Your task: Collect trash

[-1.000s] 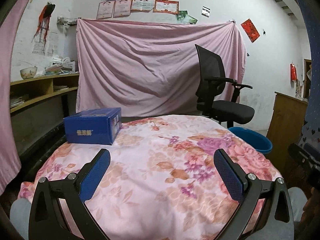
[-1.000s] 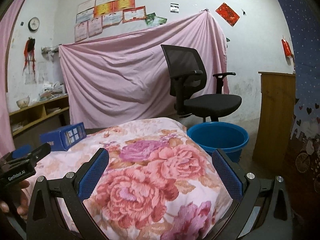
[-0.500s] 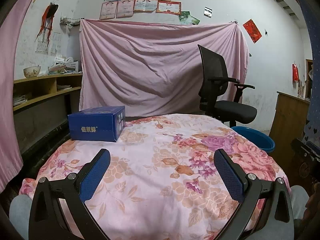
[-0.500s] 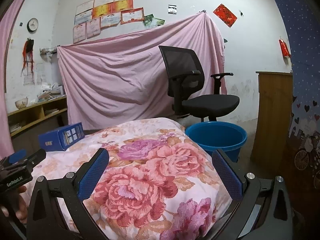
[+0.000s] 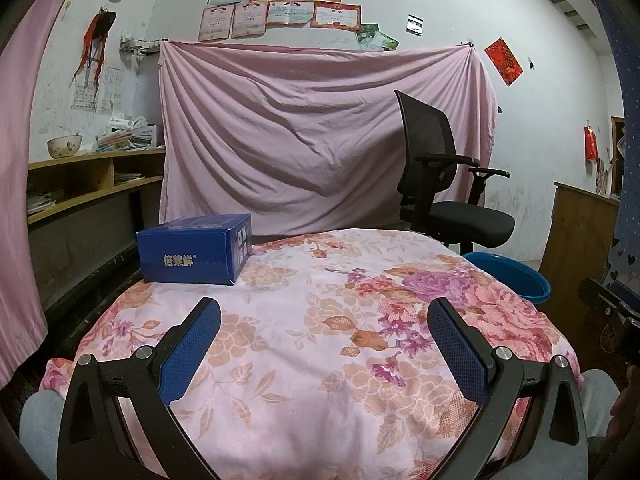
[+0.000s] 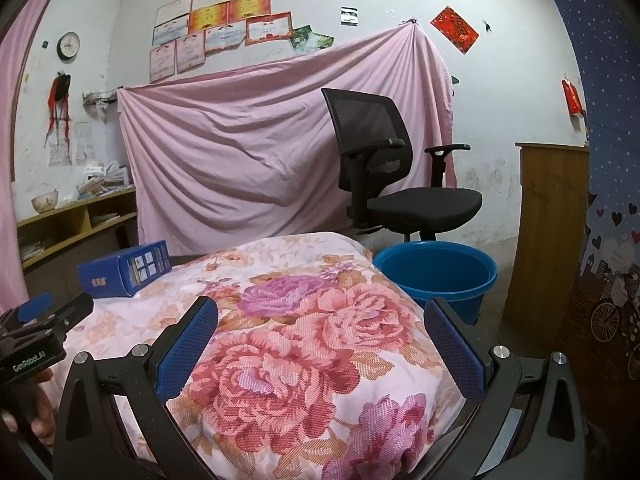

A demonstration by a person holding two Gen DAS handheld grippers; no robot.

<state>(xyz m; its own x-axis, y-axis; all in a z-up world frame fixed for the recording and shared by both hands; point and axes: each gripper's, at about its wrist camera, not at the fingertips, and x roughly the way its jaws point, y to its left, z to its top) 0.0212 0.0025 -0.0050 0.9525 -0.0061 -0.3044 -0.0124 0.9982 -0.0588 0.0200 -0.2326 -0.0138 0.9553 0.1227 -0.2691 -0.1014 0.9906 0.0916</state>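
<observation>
A blue cardboard box [image 5: 194,249] lies on the far left of a round table with a floral cloth [image 5: 320,320]; the right wrist view shows the same blue box [image 6: 126,269] at the table's left. A blue plastic basin [image 6: 436,274] stands on the floor past the table's right side, its rim just visible as the blue basin [image 5: 510,276] in the left wrist view. My left gripper [image 5: 324,344] hovers open over the near part of the table, nothing between its fingers. My right gripper [image 6: 320,340] is open above the table's right edge, well short of the basin.
A black office chair [image 5: 444,188] stands behind the table before a hanging pink sheet [image 5: 300,140]. Wooden shelves [image 5: 80,184] with a bowl and papers line the left wall. A wooden cabinet [image 6: 548,220] stands right of the basin. The person's knees show at the bottom.
Both views have tilted down and back slightly, so the table and box sit a little higher in frame. Both grippers stay open and empty.
</observation>
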